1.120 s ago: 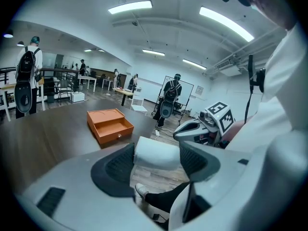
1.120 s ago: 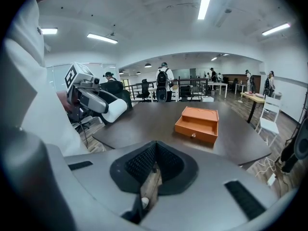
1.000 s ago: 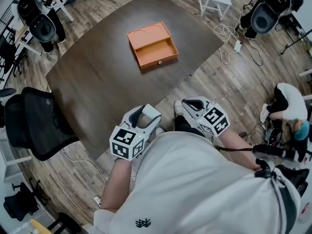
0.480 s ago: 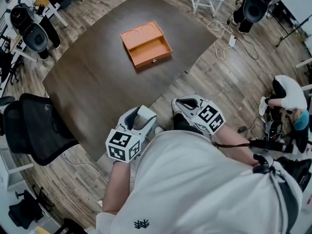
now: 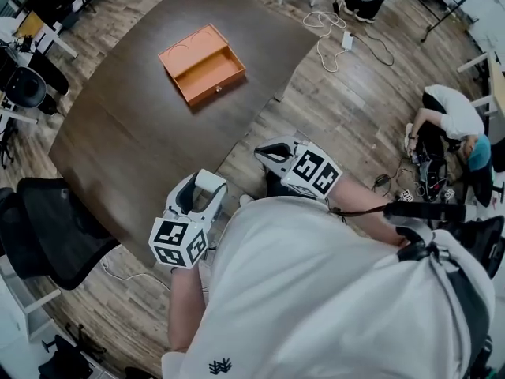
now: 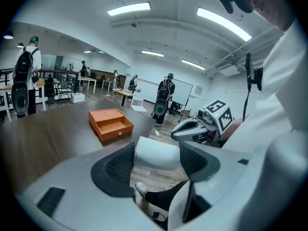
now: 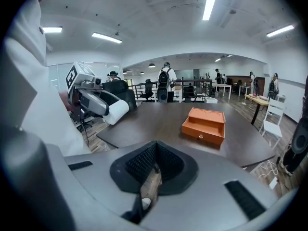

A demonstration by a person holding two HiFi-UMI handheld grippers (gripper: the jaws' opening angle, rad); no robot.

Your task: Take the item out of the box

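An orange box [image 5: 203, 63] sits on the dark wooden table [image 5: 126, 133] with its drawer pulled out and nothing showing inside; it also shows as the orange box [image 6: 110, 124] and the orange box [image 7: 204, 125]. My left gripper [image 5: 205, 183] hangs off the table's near edge, close to my body, shut on a white roll [image 6: 156, 153]. The roll [image 7: 117, 113] shows from the right side too. My right gripper [image 7: 155, 170] is shut with nothing between its pads, held over the floor right of the table corner, where the right gripper [image 5: 265, 153] shows from above.
A black office chair [image 5: 47, 219] stands at the table's left. Cables [image 5: 347, 38] lie on the wooden floor beyond the table's right corner. A person [image 5: 450, 121] crouches at the far right. Several people stand in the room's background.
The box and table have slid left and up in the head view as the view swung right. Both grippers stay close to the body, the left still holding the roll.
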